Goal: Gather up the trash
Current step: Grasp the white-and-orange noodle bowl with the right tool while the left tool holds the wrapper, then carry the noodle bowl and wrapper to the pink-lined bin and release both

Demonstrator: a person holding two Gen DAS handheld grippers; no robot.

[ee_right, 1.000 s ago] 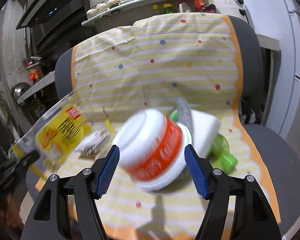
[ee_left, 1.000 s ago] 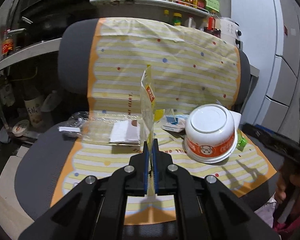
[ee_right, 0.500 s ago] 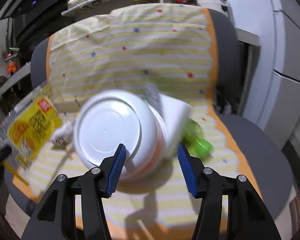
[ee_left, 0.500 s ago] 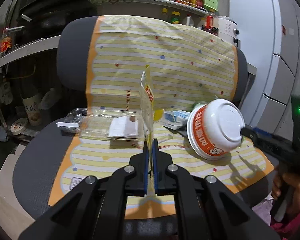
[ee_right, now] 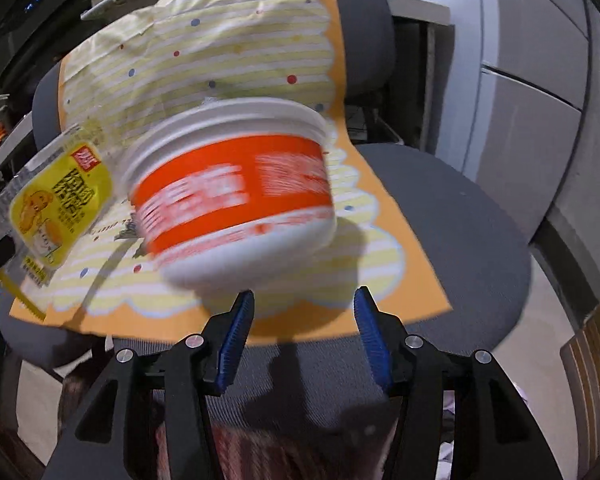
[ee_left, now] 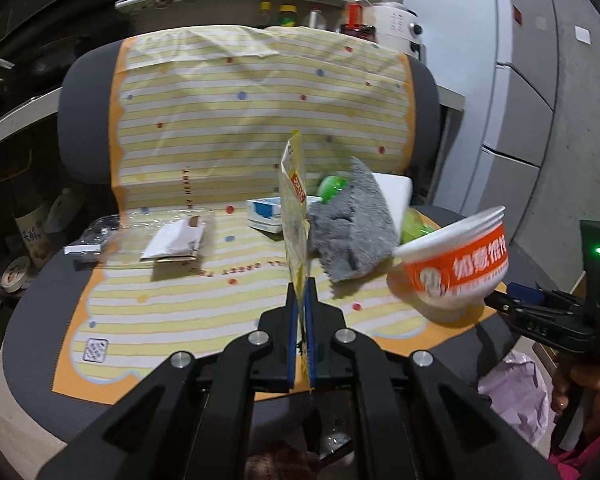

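Chair cloth, grey rag, raised noodle bowl

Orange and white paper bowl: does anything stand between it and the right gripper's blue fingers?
Nothing visible does. The orange and white paper bowl sits with its base between the fingers of the right gripper, held clear of the yellow striped cloth on the chair.
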